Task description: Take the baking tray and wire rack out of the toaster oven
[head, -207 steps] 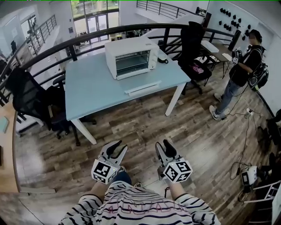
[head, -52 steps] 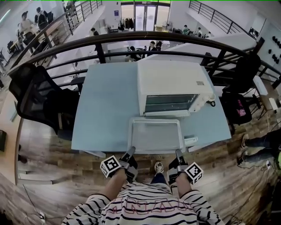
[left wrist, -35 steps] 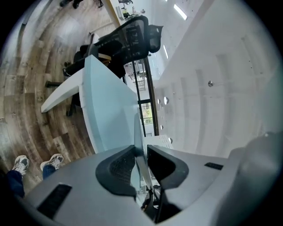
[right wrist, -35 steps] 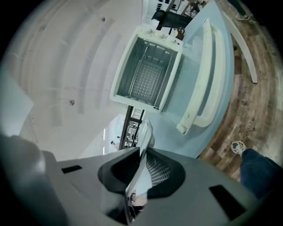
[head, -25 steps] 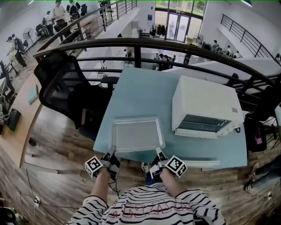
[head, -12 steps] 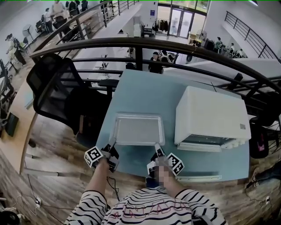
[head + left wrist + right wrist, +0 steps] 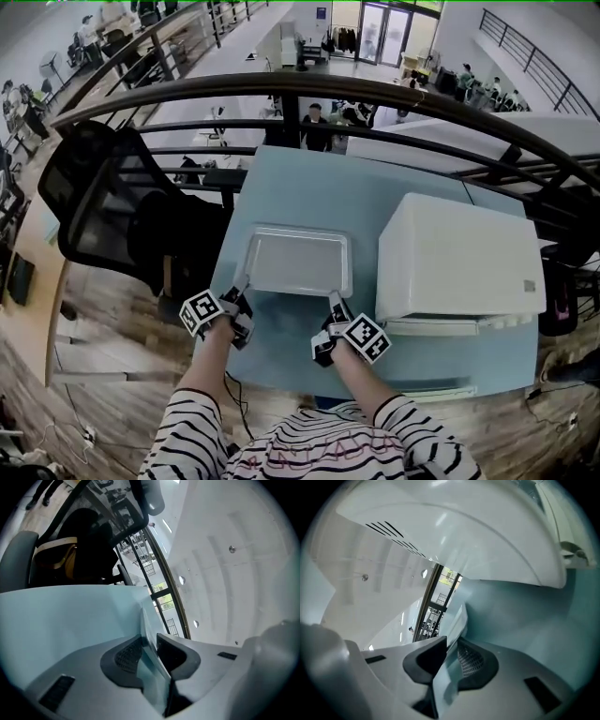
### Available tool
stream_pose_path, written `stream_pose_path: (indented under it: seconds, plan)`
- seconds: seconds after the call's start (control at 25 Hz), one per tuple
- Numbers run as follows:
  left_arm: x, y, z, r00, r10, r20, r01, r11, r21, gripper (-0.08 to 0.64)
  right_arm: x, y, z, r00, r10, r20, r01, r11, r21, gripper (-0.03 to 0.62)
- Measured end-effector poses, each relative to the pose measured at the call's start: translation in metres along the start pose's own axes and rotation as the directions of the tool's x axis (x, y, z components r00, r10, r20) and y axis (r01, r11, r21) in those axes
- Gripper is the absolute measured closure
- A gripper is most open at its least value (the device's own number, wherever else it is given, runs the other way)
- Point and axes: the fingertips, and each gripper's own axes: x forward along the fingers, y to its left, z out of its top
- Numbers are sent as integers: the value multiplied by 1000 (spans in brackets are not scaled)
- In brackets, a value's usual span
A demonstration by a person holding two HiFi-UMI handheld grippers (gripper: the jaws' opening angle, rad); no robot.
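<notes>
Pale blue surface [image 7: 300,202] in an open office, bounded at 12 o'clock by a dark curved railing [image 7: 281,89], with a black office chair [image 7: 98,206] at 9 o'clock and wood floor [image 7: 103,366] at 8 o'clock.

Near the middle of the surface, metal baking tray [image 7: 298,262], outside the oven, right way up, long sides running from 9 to 3 o'clock. Cannot be told from the head view whether set down or held just clear of the surface.

At 3 o'clock of the tray, white toaster oven [image 7: 459,258], just beside it and not touching, front turned toward 6 o'clock.

At the tray's 7 o'clock corner, left gripper [image 7: 242,292], reaching out from a striped sleeve [image 7: 183,427], marker cube turned up toward the head camera. Seen in the left gripper view with jaws pinching the tray's thin rim, which runs straight away between the two pads.

At the tray's 5 o'clock corner, right gripper [image 7: 334,302], marker cube likewise turned up. Seen in the right gripper view with jaws just now opening and slightly spread, the rim between them, close against one jaw and leaving a narrow gap to the meshed pad of the other. From 10 to 2 o'clock in that view, the oven's white side.
</notes>
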Motion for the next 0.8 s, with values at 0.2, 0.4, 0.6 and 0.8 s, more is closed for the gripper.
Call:
stream_pose_path:
  seconds: [0.2,0.4,0.6,0.8]
  plan:
    - [37,2,16,996,85,-9,-83,991,100,465,31,-2,16,999,-38,24,38,999,-13,518]
    - [66,1,30,988,156,3,-154,971,185,465,56,-3,29,997,-74,35,75,997,-21,515]
    - [89,0,35,975,221,8,-216,944,249,460,73,-8,42,992,-118,30,120,991,-55,502]
    - [101,6,36,943,333,-8,-311,890,334,435,81,-16,44,982,-188,-17,185,976,-119,481]
